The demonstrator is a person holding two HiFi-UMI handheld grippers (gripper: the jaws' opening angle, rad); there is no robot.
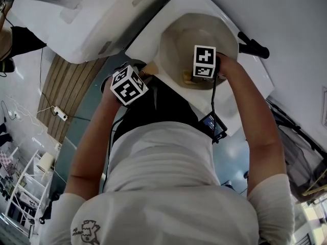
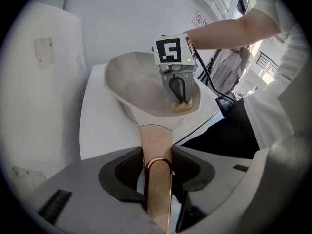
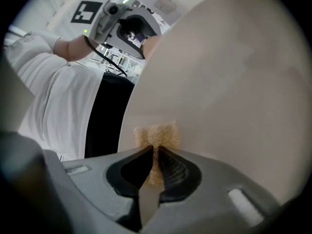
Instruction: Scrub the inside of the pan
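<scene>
A beige pan point(image 1: 189, 40) point(image 2: 141, 91) point(image 3: 234, 82) rests on a white counter. Its pinkish handle point(image 2: 157, 150), ending in a copper loop, lies between the pads of my left gripper point(image 2: 158, 179), which is shut on it. My right gripper point(image 3: 155, 152) point(image 2: 179, 92) is shut on a tan scrub pad point(image 3: 156, 135) point(image 2: 184, 105) and presses it against the pan's inner wall near the handle side. In the head view the marker cubes of the left gripper point(image 1: 129, 84) and the right gripper point(image 1: 204, 61) hide their jaws.
The white counter point(image 2: 105, 126) point(image 1: 255, 75) holds the pan, with its front edge by my body. A white rounded appliance point(image 2: 39, 82) stands at the left. A black handle-like object point(image 1: 253, 46) lies beyond the pan. A small dark device point(image 1: 213, 126) hangs at my waist.
</scene>
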